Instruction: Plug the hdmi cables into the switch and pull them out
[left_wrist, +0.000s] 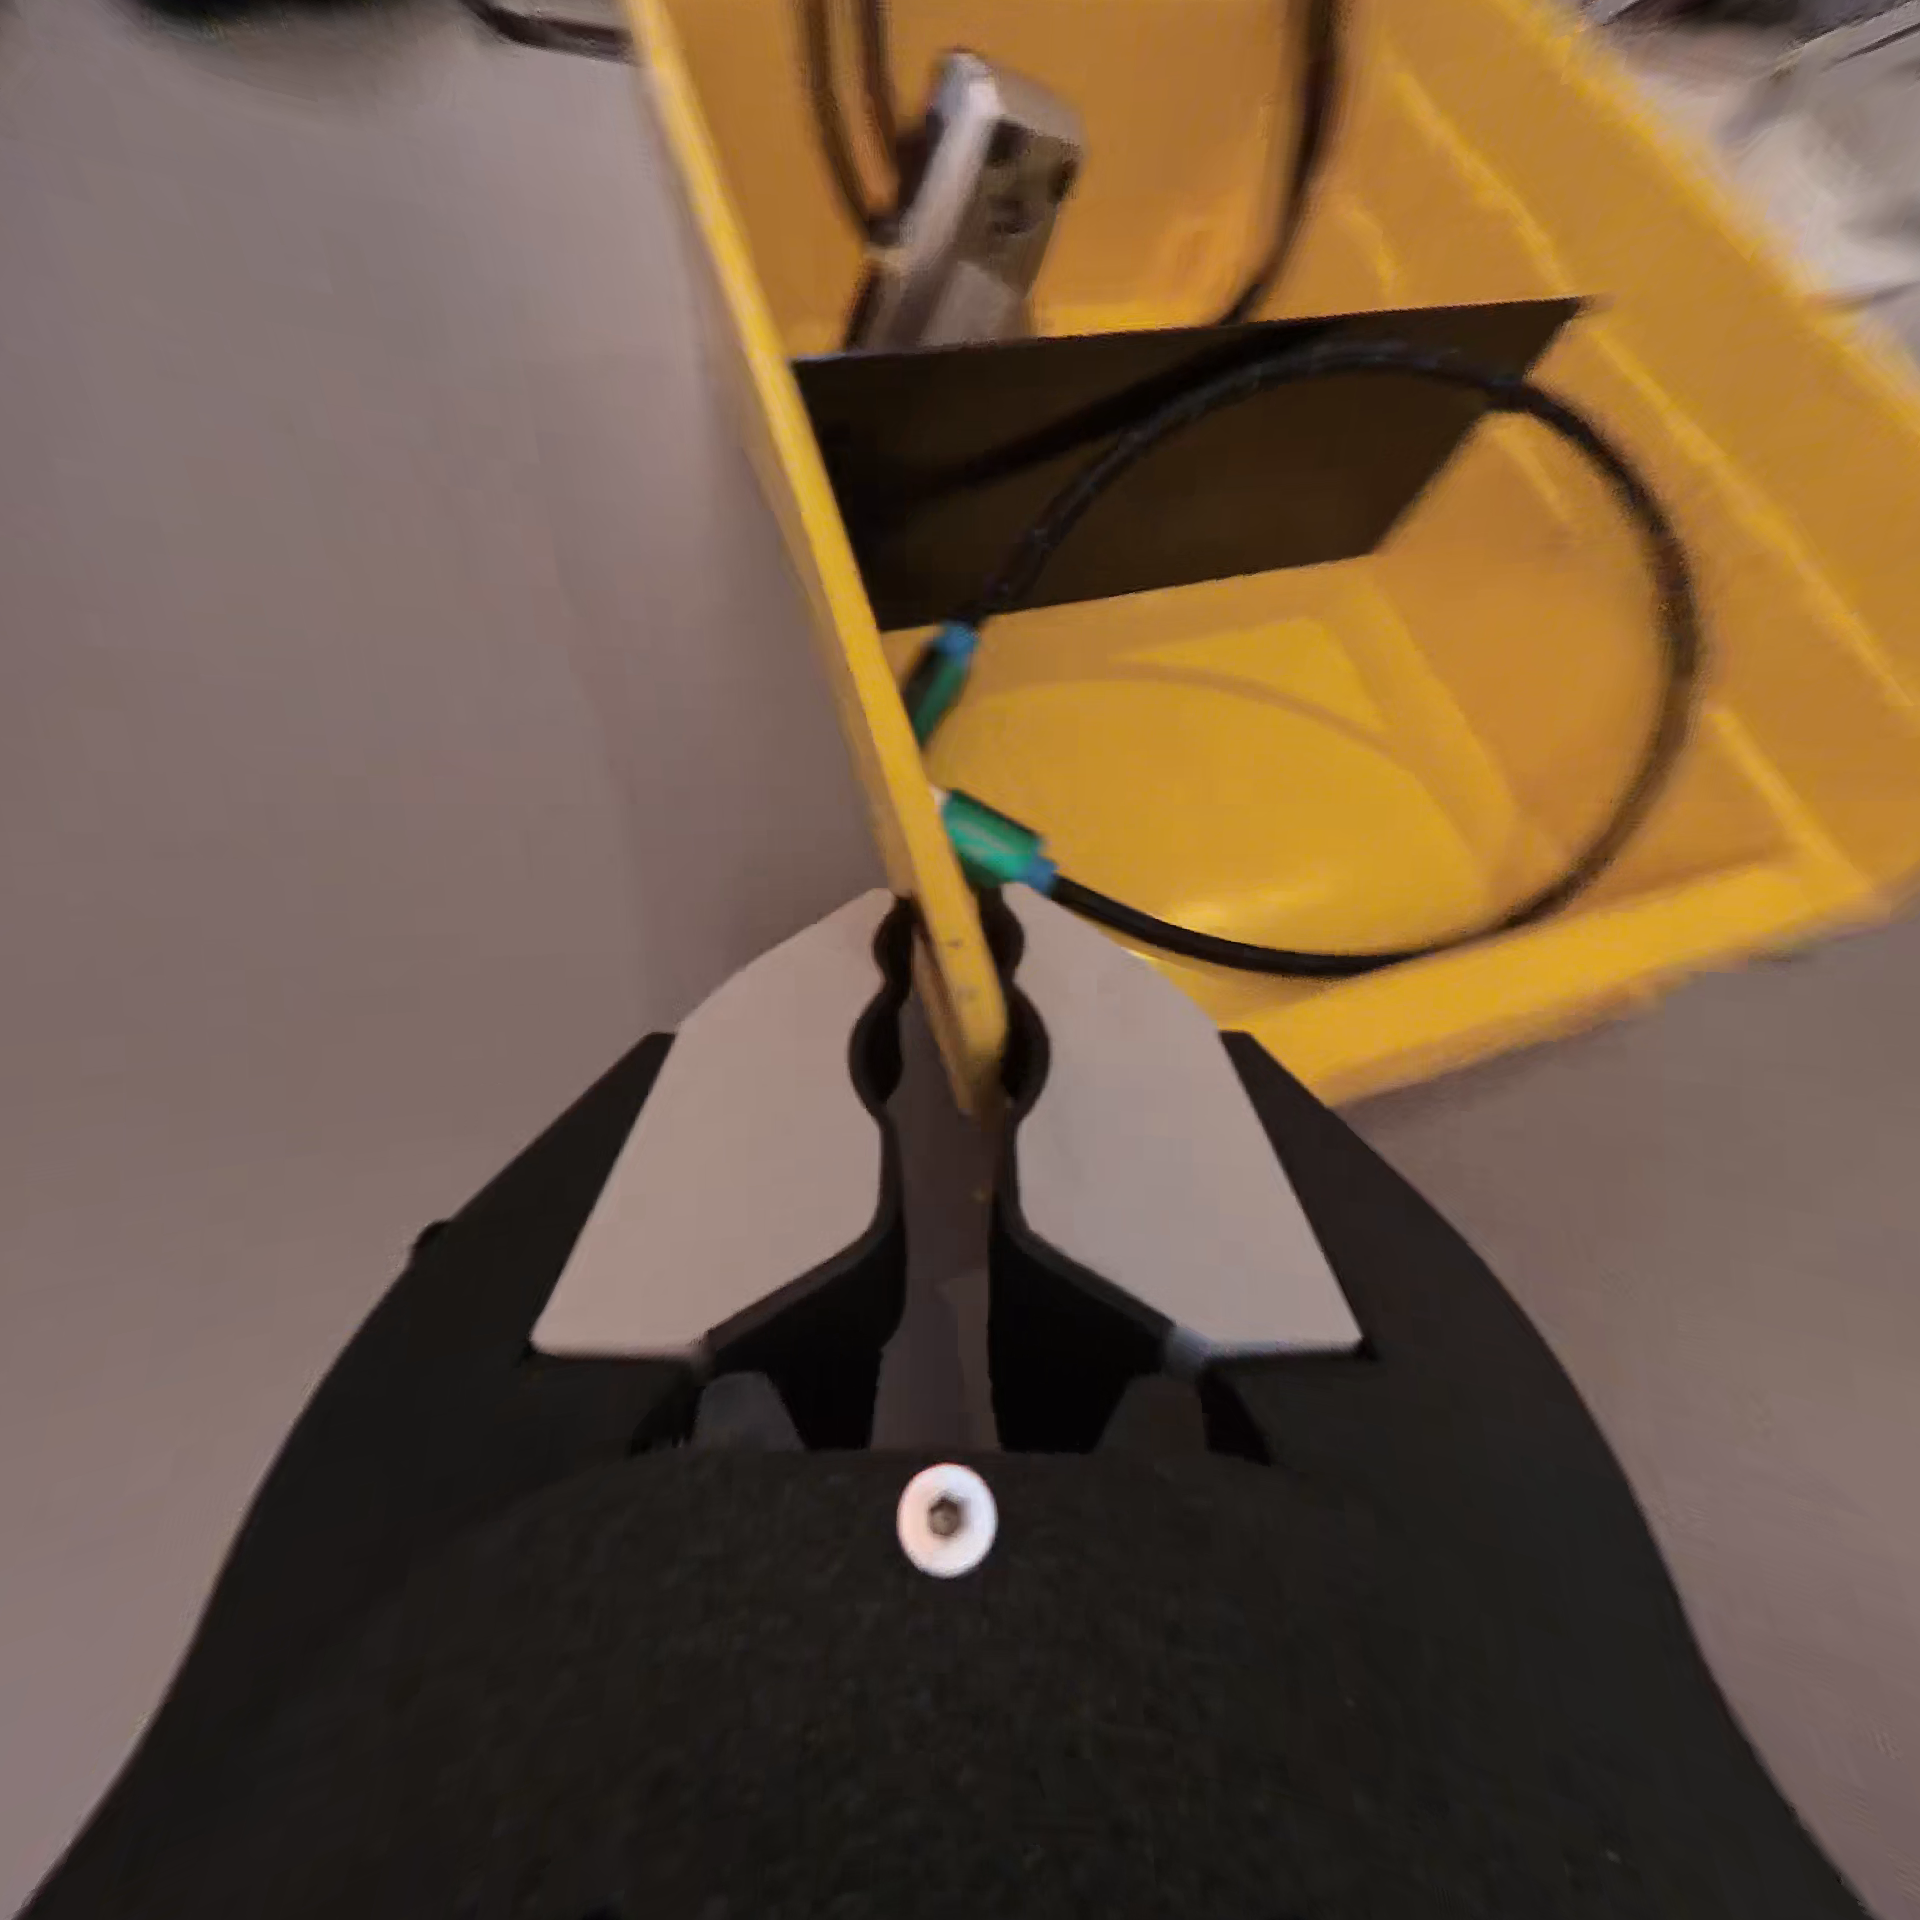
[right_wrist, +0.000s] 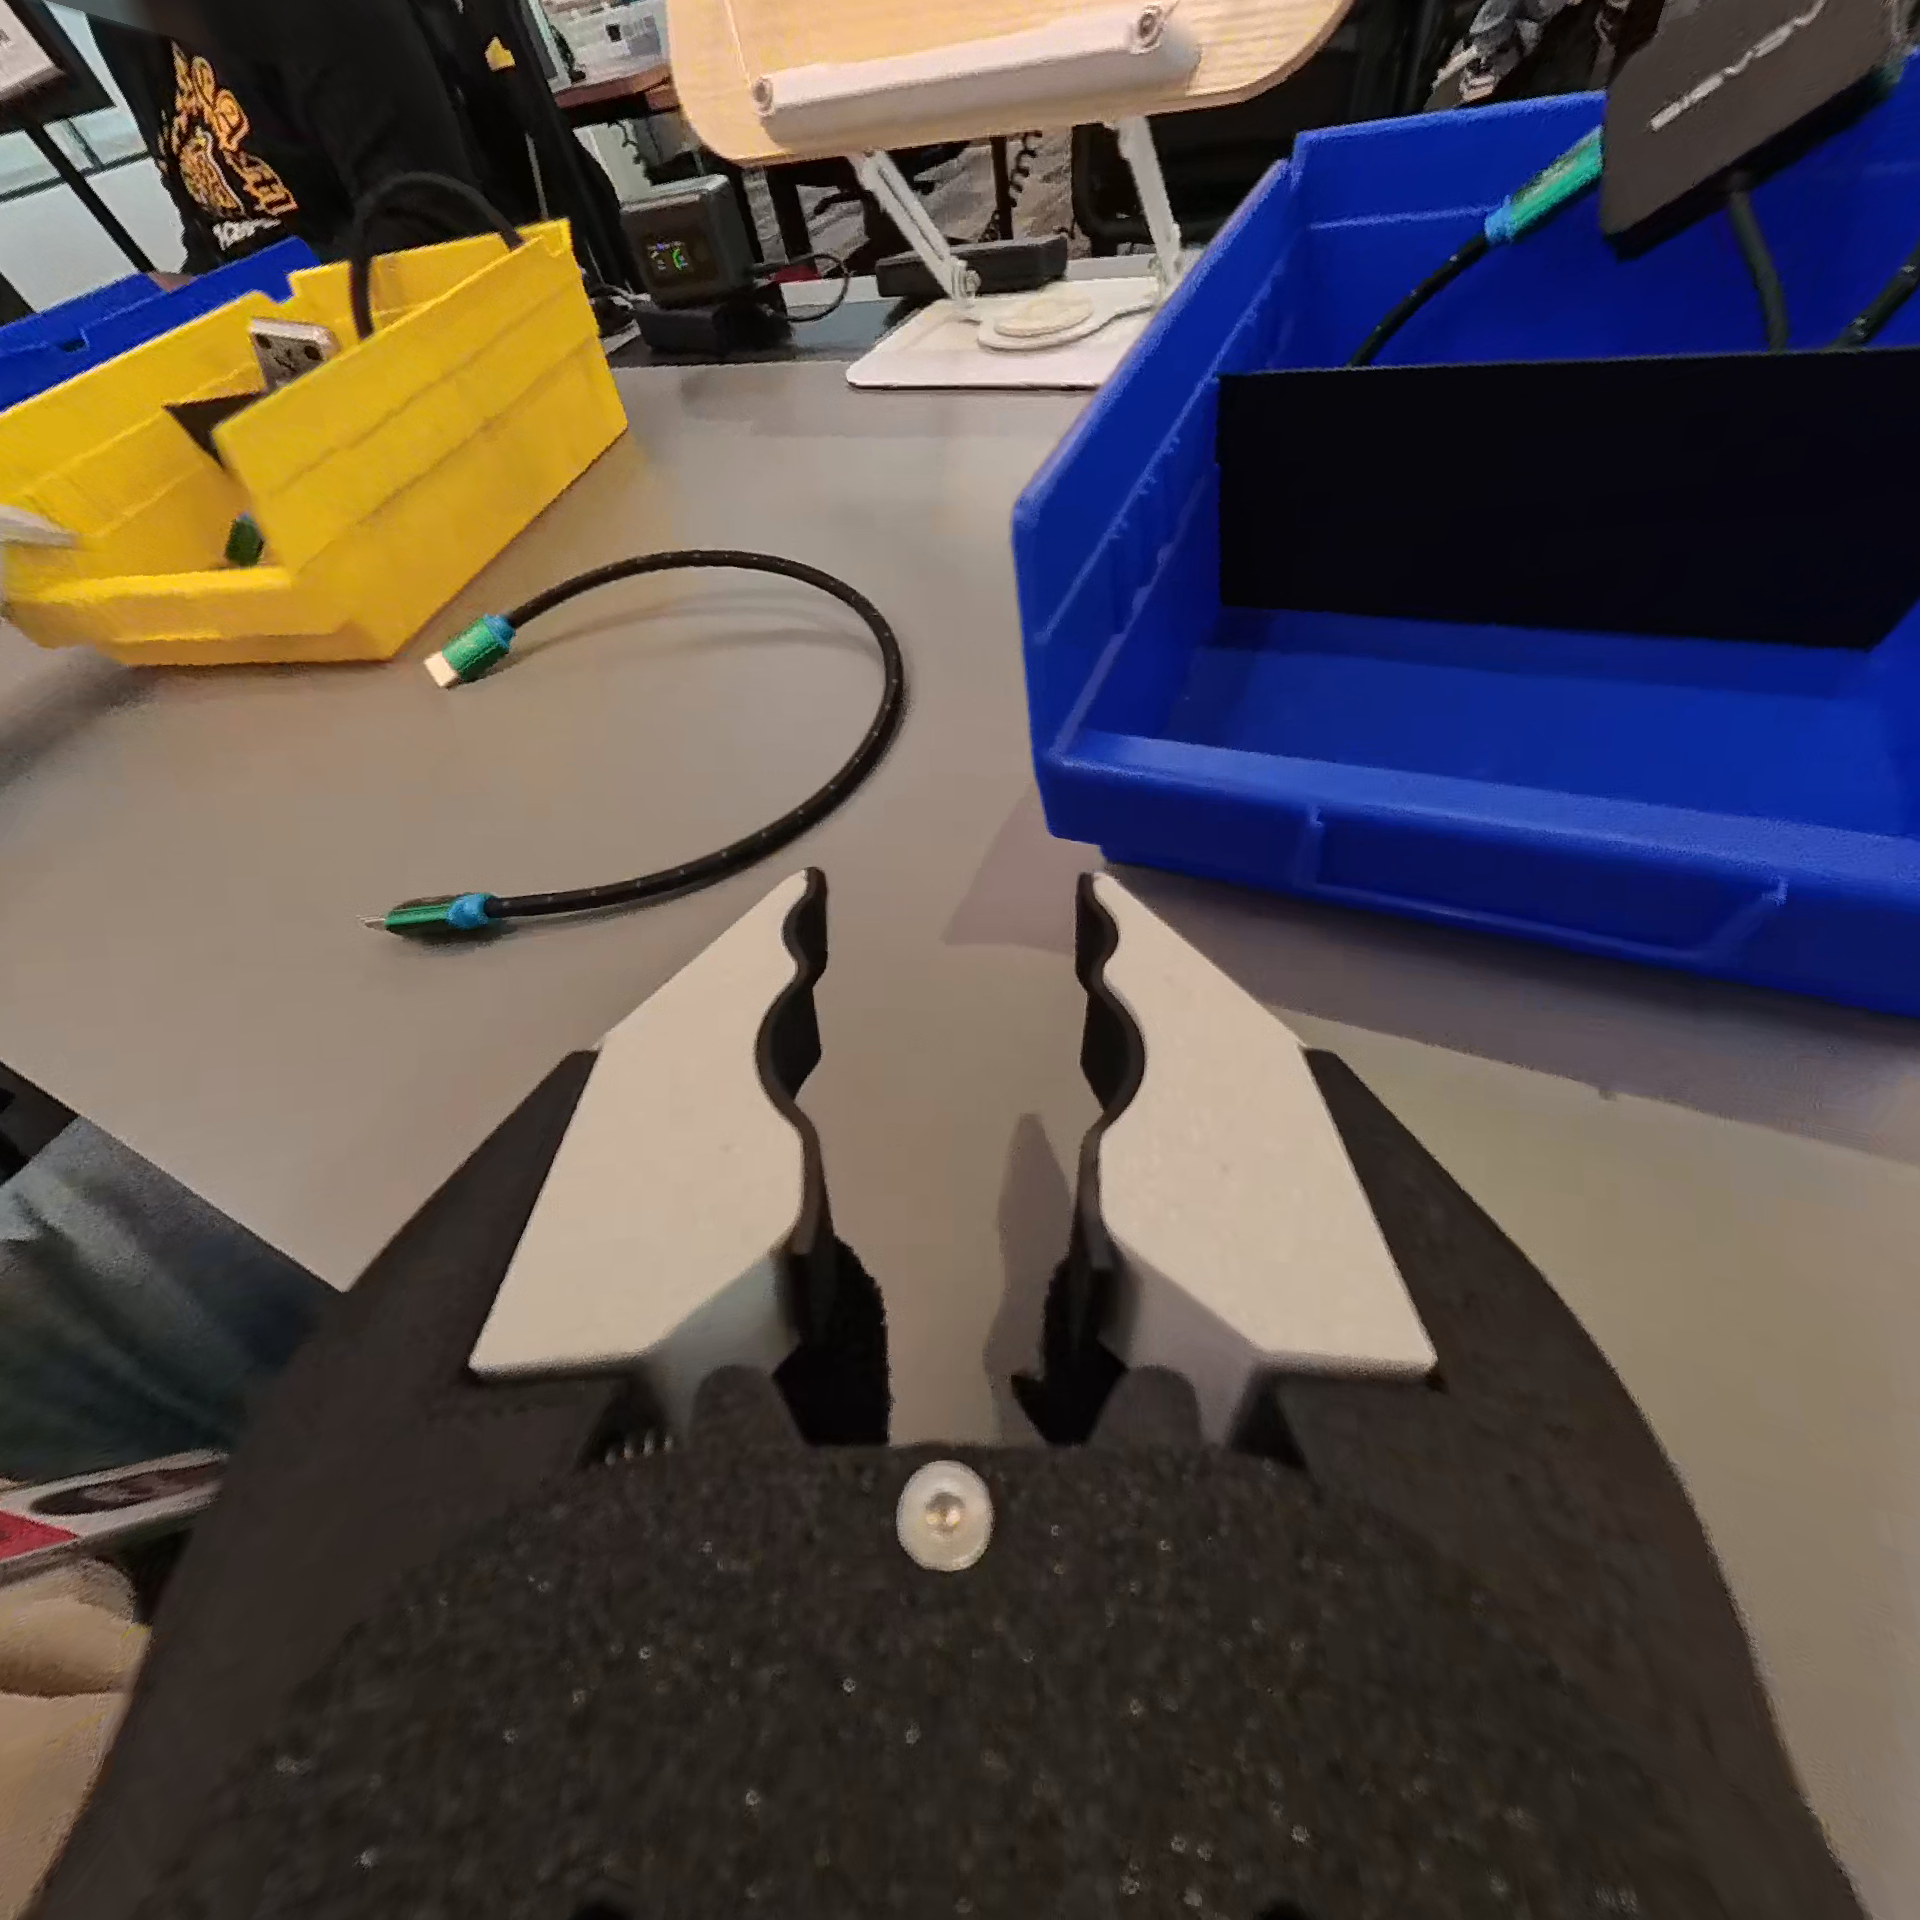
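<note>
On the grey counter (right_wrist: 675, 436) two bins stand well apart: a yellow bin (right_wrist: 343, 457) toward the far left and a blue bin (right_wrist: 1455, 790) near the right edge. The left gripper (left_wrist: 951, 997) has its fingers narrowed onto the side wall of the yellow bin, clamping that thin wall between them. Inside the bin, in front of a black divider (left_wrist: 1122, 468), a black cable (left_wrist: 1652, 665) with green plugs lies coiled; behind the divider a silver box (left_wrist: 977, 208), probably a switch, leans with dark leads running from it. The right gripper (right_wrist: 951, 914) hovers above the counter with its fingers wide and nothing between them. Just ahead of it a second cable (right_wrist: 831, 769) curves loose on the counter between the bins, both green plugs free. At the far corner of the blue bin a dark flat box (right_wrist: 1745, 114) has a green plug seated in it. Judging by this, two cables lie unplugged, so plugging work remains, likely starting with the loose one.
</note>
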